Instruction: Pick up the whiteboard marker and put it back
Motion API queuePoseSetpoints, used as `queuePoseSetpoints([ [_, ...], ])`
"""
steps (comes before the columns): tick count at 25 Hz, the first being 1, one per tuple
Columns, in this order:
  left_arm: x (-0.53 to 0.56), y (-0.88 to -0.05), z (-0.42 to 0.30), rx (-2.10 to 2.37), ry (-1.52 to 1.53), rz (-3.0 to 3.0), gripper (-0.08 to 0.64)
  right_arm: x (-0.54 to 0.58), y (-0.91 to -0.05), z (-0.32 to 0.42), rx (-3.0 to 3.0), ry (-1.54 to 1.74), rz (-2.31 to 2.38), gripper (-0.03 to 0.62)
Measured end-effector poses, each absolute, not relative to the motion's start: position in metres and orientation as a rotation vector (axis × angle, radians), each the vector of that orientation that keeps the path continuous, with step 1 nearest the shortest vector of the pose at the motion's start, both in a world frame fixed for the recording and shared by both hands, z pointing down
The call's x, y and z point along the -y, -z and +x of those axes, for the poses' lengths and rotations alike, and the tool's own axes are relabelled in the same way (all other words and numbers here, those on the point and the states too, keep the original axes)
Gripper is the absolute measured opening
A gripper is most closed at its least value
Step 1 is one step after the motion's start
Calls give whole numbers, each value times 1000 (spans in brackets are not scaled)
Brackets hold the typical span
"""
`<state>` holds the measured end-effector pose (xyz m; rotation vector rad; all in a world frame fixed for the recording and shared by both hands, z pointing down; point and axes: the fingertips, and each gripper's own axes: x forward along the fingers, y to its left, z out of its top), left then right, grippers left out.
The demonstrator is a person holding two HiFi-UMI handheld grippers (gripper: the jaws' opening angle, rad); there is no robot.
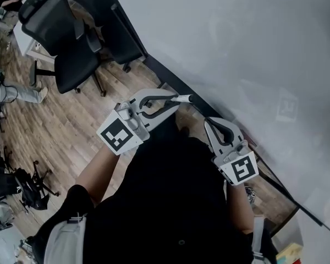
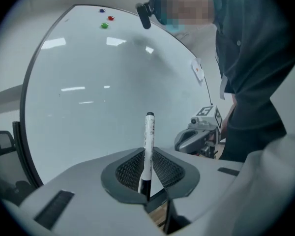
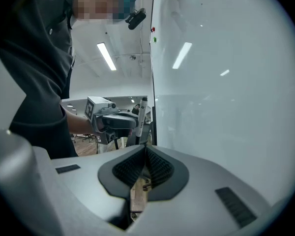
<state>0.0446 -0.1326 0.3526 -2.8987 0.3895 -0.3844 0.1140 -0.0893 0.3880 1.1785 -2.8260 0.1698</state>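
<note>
The whiteboard marker, white with a black end, stands upright between the ribbed pads of my left gripper, which is shut on it. In the head view the marker sticks out of the left gripper toward the whiteboard. My right gripper hangs a little to the right, close to the board, its jaws shut with nothing between them. The right gripper view shows its pads meeting, with the left gripper and the marker beyond.
Two black office chairs stand on the wooden floor at the upper left. The board's dark lower edge runs diagonally. Small coloured magnets sit near the board's top. Black gear lies on the floor at the left.
</note>
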Motion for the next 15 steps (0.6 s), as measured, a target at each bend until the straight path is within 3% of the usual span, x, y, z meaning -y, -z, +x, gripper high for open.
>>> queuePoseSetpoints([
  [11, 111, -270, 19, -381, -240, -3204, 67, 80, -347, 133, 2798, -90, 1262, 20],
  [15, 111, -274, 19, -349, -298, -3228, 67, 82, -346, 141, 2797, -83, 1279, 20],
])
